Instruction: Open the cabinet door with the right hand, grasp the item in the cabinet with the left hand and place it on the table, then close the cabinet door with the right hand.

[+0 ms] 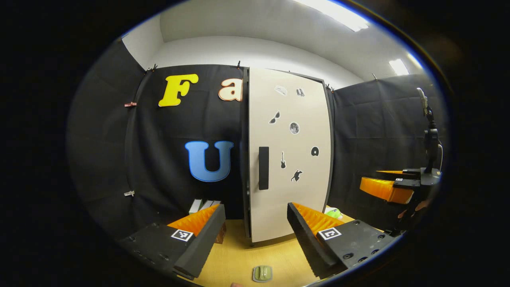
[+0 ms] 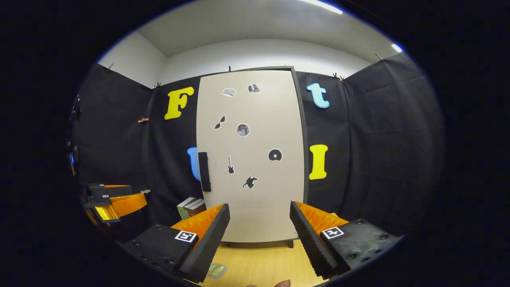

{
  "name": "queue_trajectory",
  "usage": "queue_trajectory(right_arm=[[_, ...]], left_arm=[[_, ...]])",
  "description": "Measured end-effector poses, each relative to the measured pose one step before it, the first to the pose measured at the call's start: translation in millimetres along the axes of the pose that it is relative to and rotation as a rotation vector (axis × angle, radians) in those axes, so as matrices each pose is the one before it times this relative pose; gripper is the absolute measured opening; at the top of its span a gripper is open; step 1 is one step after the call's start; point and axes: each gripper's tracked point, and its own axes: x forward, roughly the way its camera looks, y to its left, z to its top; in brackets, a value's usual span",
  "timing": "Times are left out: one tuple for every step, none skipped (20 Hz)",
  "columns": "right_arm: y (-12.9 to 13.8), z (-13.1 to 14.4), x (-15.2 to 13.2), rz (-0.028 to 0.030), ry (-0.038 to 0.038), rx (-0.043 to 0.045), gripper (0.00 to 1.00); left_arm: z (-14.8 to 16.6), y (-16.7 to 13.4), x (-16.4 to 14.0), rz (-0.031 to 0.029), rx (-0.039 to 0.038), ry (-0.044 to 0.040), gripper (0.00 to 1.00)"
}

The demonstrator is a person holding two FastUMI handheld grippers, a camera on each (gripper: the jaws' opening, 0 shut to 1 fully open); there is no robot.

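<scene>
While the cabinet door (image 2: 251, 155) stands shut, the item sits hidden behind it, so I can't tell what it is. My right gripper (image 2: 259, 235) and left gripper (image 1: 255, 235) both hang spread, holding nothing. The slim, flat black handle (image 2: 204, 171) on that smooth panel looks slippery; ridged fingers could slide off.

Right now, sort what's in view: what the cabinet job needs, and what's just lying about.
For the job:
- cabinet door, closed
- door handle
- right gripper, open
- left gripper, open
- table

Lying about:
- books left of the cabinet
- small green object on the table
- stickers on the door
</scene>
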Motion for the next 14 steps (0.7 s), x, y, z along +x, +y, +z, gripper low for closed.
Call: queue_trajectory(right_arm=[[0.60, 0.50, 0.32, 0.00145, -0.00196, -0.00068, 0.98], [-0.44, 0.87, -0.25, 0.00121, -0.00081, -0.00181, 0.98], [0.53, 1.03, 0.20, 0.00186, -0.00337, -0.00190, 0.98], [-0.08, 0.59, -0.40, 0.00080, -0.00135, -0.00005, 0.98], [1.29, 0.16, -0.11, 0.00391, -0.00201, 0.00105, 0.98], [-1.16, 0.15, 0.08, -0.00195, 0.00045, 0.00003, 0.98], [0.47, -0.65, -1.75, 0.00296, -0.00079, 0.00202, 0.98], [-0.36, 0.10, -0.79, -0.00218, -0.00235, 0.00368, 0.98], [-1.08, 1.17, -1.18, 0.00120, -0.00346, 0.00475, 0.98], [0.52, 0.39, -0.85, 0.00110, -0.00420, 0.00152, 0.97], [-1.83, 0.48, -0.23, -0.00054, -0.00397, -0.00331, 0.97], [-1.38, 1.02, 0.72, 0.00169, -0.00627, -0.00436, 0.97], [-1.92, 0.20, 1.03, -0.00176, 0.00053, -0.00277, 0.97], [-0.80, -1.92, 0.53, 0.00429, 0.00579, 0.00135, 0.98]], left_arm=[[1.30, -0.58, 0.17, 0.00015, -0.00360, -0.00183, 0.98], [-0.23, -1.81, 0.50, -0.00493, -0.00348, -0.00071, 0.98], [0.80, -1.11, 0.35, -0.00111, -0.00097, -0.00155, 0.98], [-0.10, 0.73, -1.04, 0.00337, 0.00237, -0.00263, 0.98], [1.33, 0.08, -0.57, 0.00152, 0.00381, -0.00244, 0.98], [-0.29, 1.31, -1.07, 0.00636, 0.00183, -0.00081, 0.98], [-0.22, 0.94, -0.40, 0.00241, -0.00269, -0.00093, 0.98], [-0.53, 0.93, -0.55, 0.00390, -0.00616, -0.00065, 0.98], [-0.64, 1.90, -0.05, 0.00646, -0.00662, 0.00235, 0.98], [-0.95, 0.43, 0.32, 0.00371, -0.00426, 0.00359, 0.98], [-0.16, 1.17, 0.02, 0.00629, -0.00198, 0.00338, 0.98], [-0.47, -0.22, 0.78, 0.00272, -0.00022, -0.00149, 0.98], [-0.64, 0.30, 0.61, 0.00660, 0.00199, 0.00417, 0.98], [-3.51, 0.93, -0.24, 0.00810, 0.00254, 0.00539, 0.98]])
